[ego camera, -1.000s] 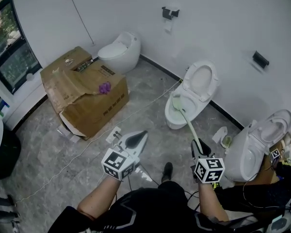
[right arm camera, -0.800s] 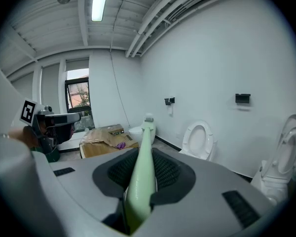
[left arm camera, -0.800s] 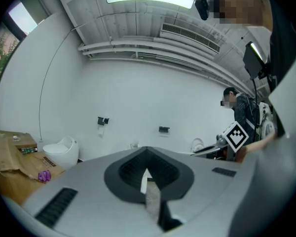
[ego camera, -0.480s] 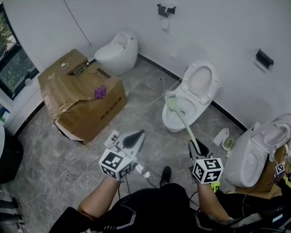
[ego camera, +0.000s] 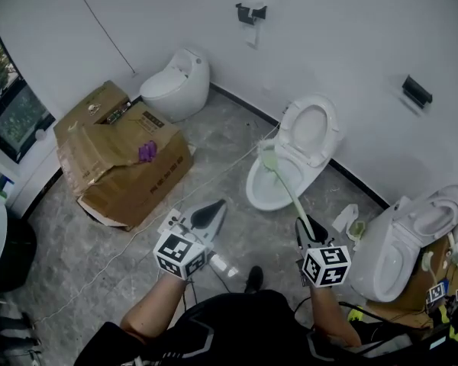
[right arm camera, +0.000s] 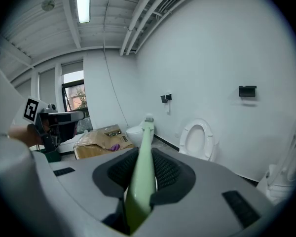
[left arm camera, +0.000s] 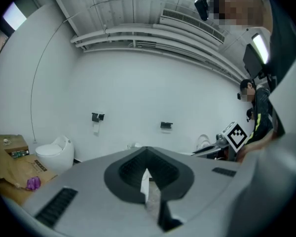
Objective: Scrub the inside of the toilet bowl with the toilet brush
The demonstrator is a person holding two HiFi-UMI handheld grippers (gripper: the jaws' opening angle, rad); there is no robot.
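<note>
R hand-held gripper [ego camera: 305, 227] is pinching the green brush [ego camera: 288, 193] low on its handle; in the right gripper view the handle [right arm camera: 143, 167] runs up between the two pads, which are clamped on both sides. The brush reaches out to the toilet [ego camera: 313, 132] w/ raised seat. Its head is over the rear of the bowl [ego camera: 252, 187], just below the seat; can't tell if it touches.

L hand-held gripper [ego camera: 210, 216] is well left of the toilet and above the floor. Its jaws are pressed together w/ nothing between them [left arm camera: 147, 179].

Cardboard box [ego camera: 122, 155] lies far left of the toilet. A 2nd toilet [ego camera: 175, 86] is behind-left by the wall, a 3rd [ego camera: 408, 239] to the right.
</note>
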